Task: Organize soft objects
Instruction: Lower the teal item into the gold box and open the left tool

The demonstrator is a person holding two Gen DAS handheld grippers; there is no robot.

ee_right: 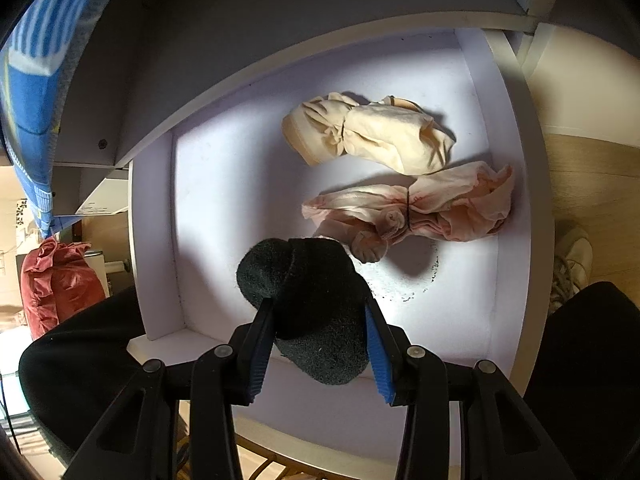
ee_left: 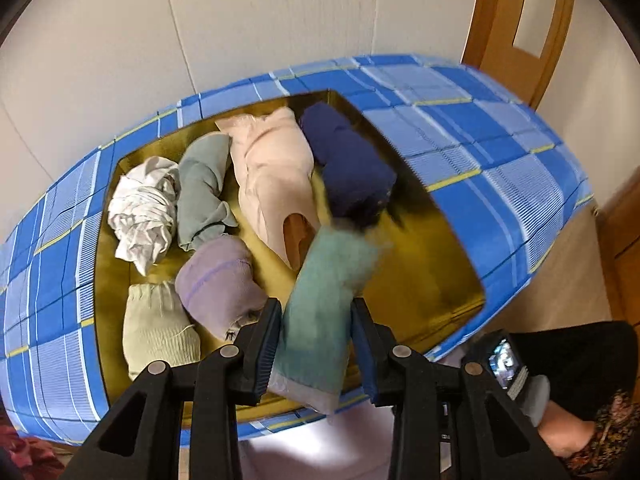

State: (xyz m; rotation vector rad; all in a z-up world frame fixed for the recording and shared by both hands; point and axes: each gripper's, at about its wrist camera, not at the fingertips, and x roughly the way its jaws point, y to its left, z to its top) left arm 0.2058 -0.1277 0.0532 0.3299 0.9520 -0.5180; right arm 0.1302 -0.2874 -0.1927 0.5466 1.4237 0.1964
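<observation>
1. Fingers of the left gripper [ee_left: 316,336] are clamping a teal rolled sock [ee_left: 324,300], somewhat blurred, over the blue plaid box [ee_left: 480,140] holding six other rolls.
2. Right gripper [ee_right: 316,340] fingers are squeezing a black sock bundle [ee_right: 308,296] above the white drawer [ee_right: 224,184], near two pale bundles.

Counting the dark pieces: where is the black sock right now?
In the right wrist view, the black sock is clamped in the right gripper above the white drawer, just near the pink bundle.
</observation>
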